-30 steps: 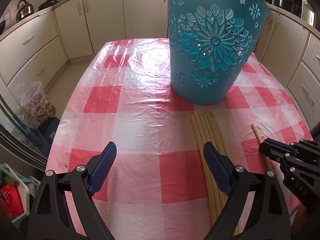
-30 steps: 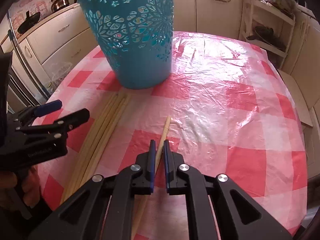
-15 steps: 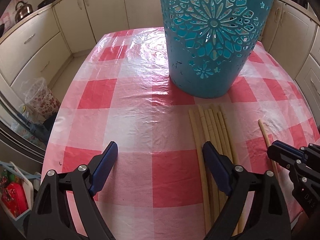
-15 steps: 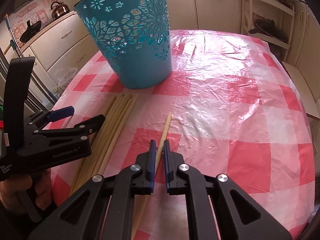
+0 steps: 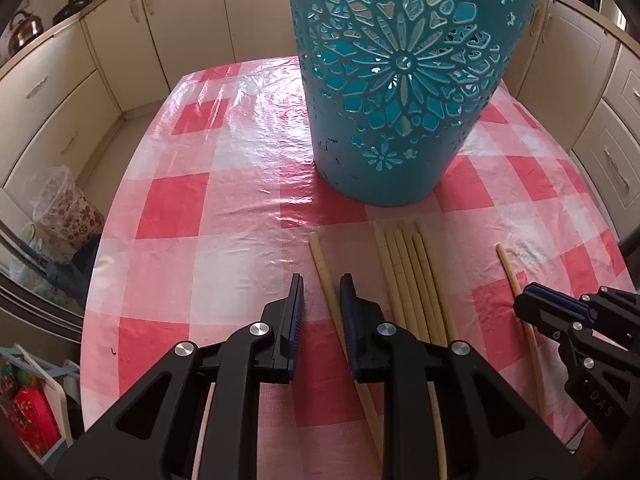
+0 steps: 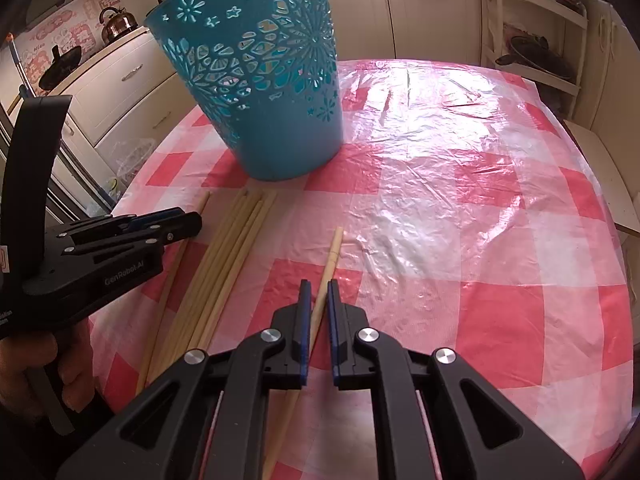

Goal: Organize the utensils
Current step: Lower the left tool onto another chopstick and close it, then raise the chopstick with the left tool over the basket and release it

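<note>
Two chopsticks are lying apart from the main bundle, and each gripper is straddling one of them. The left gripper is sitting with its jaws narrowed around the left stray chopstick, a sliver of gap showing on either side, so it is framing the stick without clearly pinching it. The right gripper is doing much the same over the right stray chopstick, jaws nearly closed on it, though whether the pads are actually touching the wood is hard to tell from here. Both sticks are resting flat on the checked surface, pointing toward the blue cutout basket, which is standing upright just beyond the chopstick tips. The bundle is lying between the two grippers, its far ends close to the basket's base. This looks like the pickup step, with nothing lifted yet. The next move is probably calling for the last bit of squeeze on each stick, then a lift and a tilt so the tips are going up over the basket's tall rim. Thin round sticks are likely to roll or pivot in a loose pinch, so a firm hold near the middle is seeming wise.
</note>
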`<state>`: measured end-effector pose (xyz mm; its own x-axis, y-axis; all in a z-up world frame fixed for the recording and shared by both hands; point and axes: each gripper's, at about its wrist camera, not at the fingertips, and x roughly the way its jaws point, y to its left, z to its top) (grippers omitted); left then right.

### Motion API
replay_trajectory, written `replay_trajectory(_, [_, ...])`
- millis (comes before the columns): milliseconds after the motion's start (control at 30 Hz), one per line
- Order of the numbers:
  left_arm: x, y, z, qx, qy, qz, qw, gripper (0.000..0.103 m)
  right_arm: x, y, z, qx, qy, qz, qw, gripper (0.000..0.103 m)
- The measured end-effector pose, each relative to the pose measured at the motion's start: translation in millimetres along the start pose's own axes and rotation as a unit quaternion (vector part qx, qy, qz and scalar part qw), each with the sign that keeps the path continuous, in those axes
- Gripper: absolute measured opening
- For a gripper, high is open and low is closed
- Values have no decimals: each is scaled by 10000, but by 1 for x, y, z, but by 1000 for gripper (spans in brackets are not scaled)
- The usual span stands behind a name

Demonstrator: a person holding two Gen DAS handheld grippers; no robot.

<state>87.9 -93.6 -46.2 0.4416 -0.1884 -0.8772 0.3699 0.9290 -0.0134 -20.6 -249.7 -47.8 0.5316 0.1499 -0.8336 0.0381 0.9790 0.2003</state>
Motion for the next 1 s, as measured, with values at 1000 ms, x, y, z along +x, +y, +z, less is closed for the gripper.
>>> replay_trajectory(1000, [-211,26,110,-788,-3319,-658,9377,5,-2,3,-2,-111,-179,-26,9998,9])
